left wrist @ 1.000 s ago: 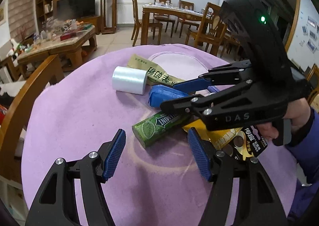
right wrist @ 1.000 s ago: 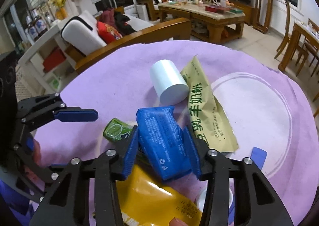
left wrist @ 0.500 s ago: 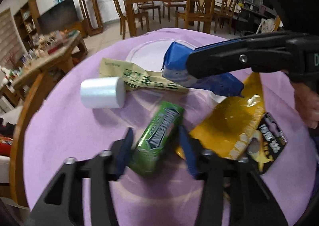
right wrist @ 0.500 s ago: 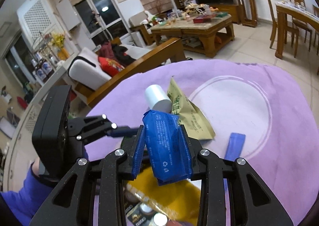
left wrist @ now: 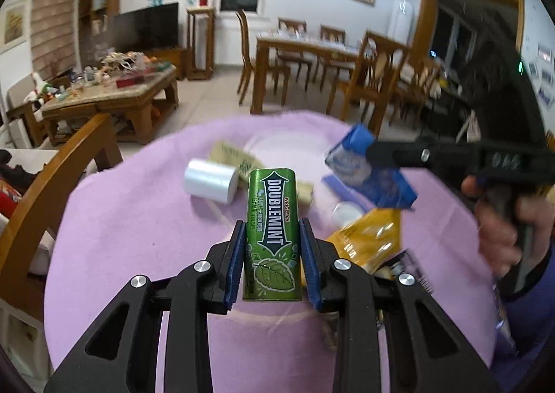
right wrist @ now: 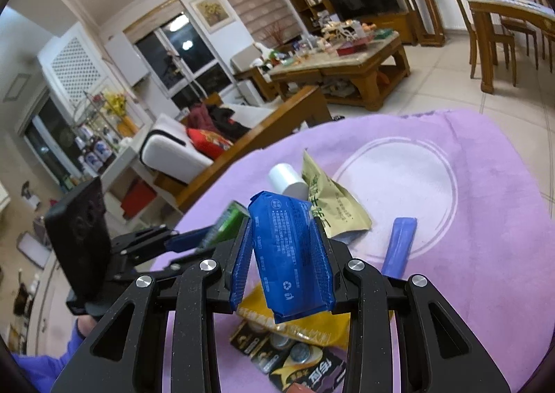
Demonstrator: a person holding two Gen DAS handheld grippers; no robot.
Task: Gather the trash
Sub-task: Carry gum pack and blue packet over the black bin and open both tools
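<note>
My way across the middle of the purple cloth (right wrist: 485, 184) is blocked by the white roll (left wrist: 210, 181), olive packet (right wrist: 333, 205), yellow bag (left wrist: 371, 240) and battery card (right wrist: 301, 358), all bunched close. I see bare cloth on the left in my left view, and the printed ring (right wrist: 399, 191) lies clear up to the blue strip (right wrist: 399, 243) at its edge.

In the left wrist view, the right gripper (left wrist: 378, 153) and the blue packet (left wrist: 367, 172) at centre right are smeared by motion, so the packet's print cannot be read. The tan sachet (left wrist: 239, 164) is partly hidden behind the gum pack (left wrist: 272, 230). In the right wrist view, the gum pack (right wrist: 227, 223) is a green blur at centre left, and the battery card (right wrist: 305, 367) is cut by the bottom edge.
</note>
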